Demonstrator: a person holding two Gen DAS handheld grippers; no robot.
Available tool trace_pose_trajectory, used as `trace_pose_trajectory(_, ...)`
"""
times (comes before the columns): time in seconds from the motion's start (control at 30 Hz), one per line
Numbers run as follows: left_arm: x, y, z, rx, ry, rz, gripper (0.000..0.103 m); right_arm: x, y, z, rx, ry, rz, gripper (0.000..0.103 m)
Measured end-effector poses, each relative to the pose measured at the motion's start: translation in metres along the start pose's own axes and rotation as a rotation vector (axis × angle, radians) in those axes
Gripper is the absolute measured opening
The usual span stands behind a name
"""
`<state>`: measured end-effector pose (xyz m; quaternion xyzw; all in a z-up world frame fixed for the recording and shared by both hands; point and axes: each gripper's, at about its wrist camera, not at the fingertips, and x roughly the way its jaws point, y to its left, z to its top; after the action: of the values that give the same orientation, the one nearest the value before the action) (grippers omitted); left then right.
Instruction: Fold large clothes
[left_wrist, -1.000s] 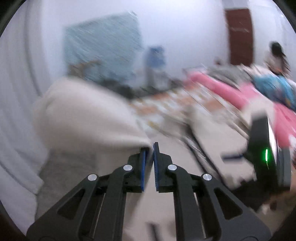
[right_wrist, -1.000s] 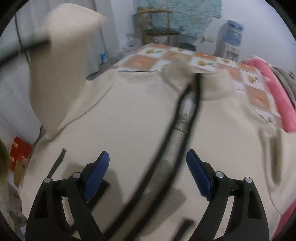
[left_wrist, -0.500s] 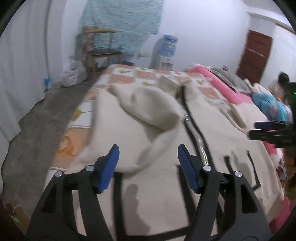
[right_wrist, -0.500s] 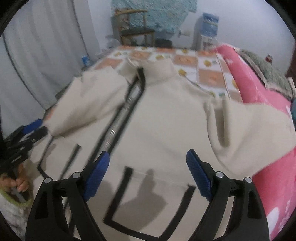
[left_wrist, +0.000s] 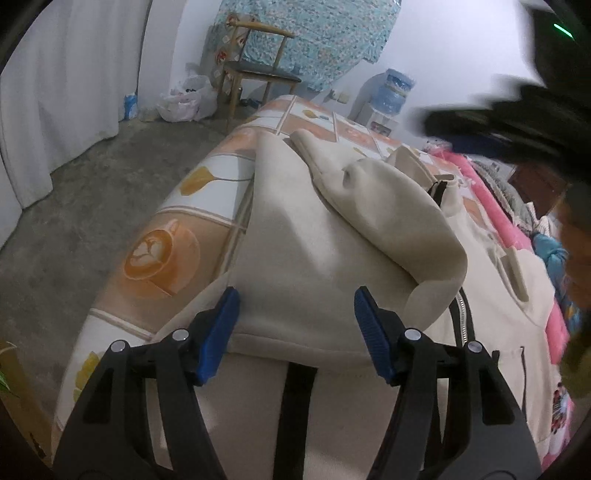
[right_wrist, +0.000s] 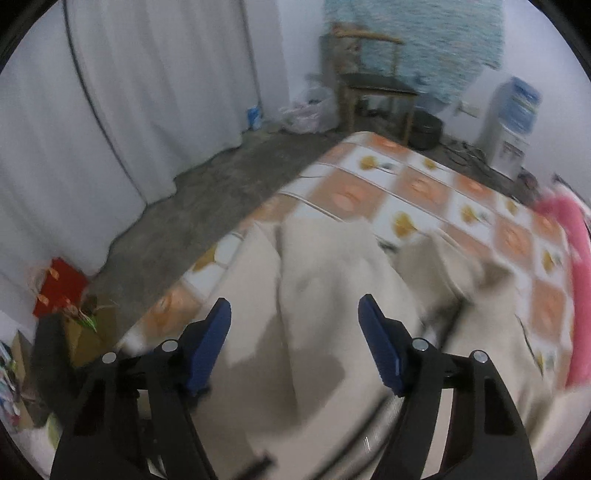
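The left gripper (left_wrist: 295, 328) is held wide open, nothing between its fingers, above a cream jacket (left_wrist: 314, 251) spread on the bed (left_wrist: 192, 221), one sleeve (left_wrist: 399, 218) folded across. The right gripper (right_wrist: 293, 343) is likewise spread, gripping nothing.

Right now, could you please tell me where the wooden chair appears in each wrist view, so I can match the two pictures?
Left wrist view: the wooden chair stands at top centre-left, on the floor beyond the far end of the bed, against the blue patterned wall hanging.
Right wrist view: the wooden chair is at top, right of centre, somewhat blurred, before the same hanging.
Shared landmark: the water dispenser, to the chair's right in both.
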<state>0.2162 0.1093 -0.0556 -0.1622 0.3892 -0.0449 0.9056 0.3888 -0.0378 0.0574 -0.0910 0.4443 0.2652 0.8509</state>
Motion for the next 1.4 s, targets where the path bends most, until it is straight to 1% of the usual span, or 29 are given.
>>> trace_pose_trajectory(0.03,-0.001,0.002,0.0,-0.008,-0.003,-0.01,0.062,0.02,0.006,0.013,-0.014,0.022,-0.011,0.065)
trace_pose_trajectory(0.07,-0.001,0.003,0.0,-0.013,-0.004,-0.018,0.062,0.036,0.01,0.022,-0.021,0.047,-0.017,0.062)
trace_pose_trajectory(0.1,-0.002,0.004,-0.001,-0.017,-0.006,-0.023,0.062,0.051,0.012,0.029,-0.022,0.071,-0.024,0.057)
trace_pose_trajectory(0.13,-0.003,0.004,-0.001,-0.02,-0.007,-0.027,0.062,0.07,0.014,0.037,-0.012,0.1,-0.035,0.056)
trace_pose_trajectory(0.17,-0.002,0.004,-0.001,-0.023,-0.008,-0.031,0.063,0.083,0.015,0.042,-0.007,0.123,-0.042,0.055)
trace_pose_trajectory(0.23,-0.003,0.005,-0.001,-0.026,-0.009,-0.039,0.064,0.107,0.015,0.05,0.006,0.156,-0.077,0.048)
trace_pose_trajectory(0.27,-0.003,0.005,-0.002,-0.026,-0.01,-0.041,0.065,0.117,0.013,0.052,0.019,0.172,-0.088,0.043)
trace_pose_trajectory(0.3,-0.003,0.004,-0.002,-0.023,-0.01,-0.043,0.066,0.124,0.012,0.053,0.031,0.189,-0.088,0.034)
trace_pose_trajectory(0.37,-0.003,0.002,-0.002,-0.018,-0.009,-0.043,0.067,0.136,0.007,0.055,0.053,0.211,-0.099,0.023)
trace_pose_trajectory(0.4,-0.003,0.002,-0.002,-0.017,-0.009,-0.043,0.067,0.136,0.005,0.054,0.067,0.208,-0.086,0.018)
trace_pose_trajectory(0.47,-0.003,0.002,-0.002,-0.019,-0.01,-0.049,0.068,0.126,0.0,0.054,0.097,0.184,-0.06,0.011)
trace_pose_trajectory(0.6,-0.002,0.002,-0.001,-0.017,-0.008,-0.048,0.069,0.091,-0.012,0.058,0.145,0.099,-0.011,0.01)
trace_pose_trajectory(0.7,-0.001,-0.002,-0.001,-0.001,-0.003,-0.034,0.07,0.051,-0.022,0.061,0.194,0.022,0.071,0.01)
trace_pose_trajectory(0.73,-0.001,-0.002,0.0,0.0,-0.003,-0.033,0.07,0.03,-0.025,0.058,0.204,-0.012,0.107,0.01)
trace_pose_trajectory(0.77,-0.001,-0.001,0.0,-0.003,-0.004,-0.037,0.07,0.013,-0.026,0.056,0.203,-0.039,0.124,0.01)
trace_pose_trajectory(0.8,-0.001,0.001,0.0,-0.009,-0.005,-0.042,0.07,-0.011,-0.027,0.048,0.193,-0.079,0.137,0.01)
trace_pose_trajectory(0.9,-0.002,0.006,0.0,-0.032,-0.012,-0.065,0.07,-0.065,-0.033,0.024,0.177,-0.153,0.144,0.01)
trace_pose_trajectory(0.93,-0.003,0.006,0.0,-0.039,-0.014,-0.069,0.07,-0.087,-0.037,0.009,0.178,-0.179,0.142,0.01)
trace_pose_trajectory(1.0,-0.006,0.007,0.0,-0.061,-0.015,-0.077,0.07,-0.118,-0.046,-0.02,0.192,-0.209,0.13,0.01)
trace_pose_trajectory(1.03,-0.008,0.007,0.001,-0.077,-0.015,-0.081,0.071,-0.136,-0.054,-0.04,0.211,-0.219,0.12,0.01)
trace_pose_trajectory(1.1,-0.013,0.006,0.001,-0.094,-0.02,-0.09,0.071,-0.154,-0.067,-0.073,0.245,-0.222,0.086,0.01)
trace_pose_trajectory(1.13,-0.015,0.004,0.001,-0.094,-0.022,-0.092,0.071,-0.163,-0.077,-0.096,0.269,-0.209,0.054,0.01)
trace_pose_trajectory(1.2,-0.021,0.0,0.0,-0.084,-0.025,-0.092,0.071,-0.169,-0.091,-0.132,0.317,-0.17,0.018,0.012)
trace_pose_trajectory(1.33,-0.028,-0.012,-0.004,-0.042,-0.018,-0.072,0.071,-0.151,-0.126,-0.212,0.492,0.004,-0.032,0.013)
trace_pose_trajectory(1.4,-0.028,-0.019,-0.009,-0.014,-0.003,-0.048,0.071,-0.144,-0.137,-0.246,0.579,0.055,-0.028,0.016)
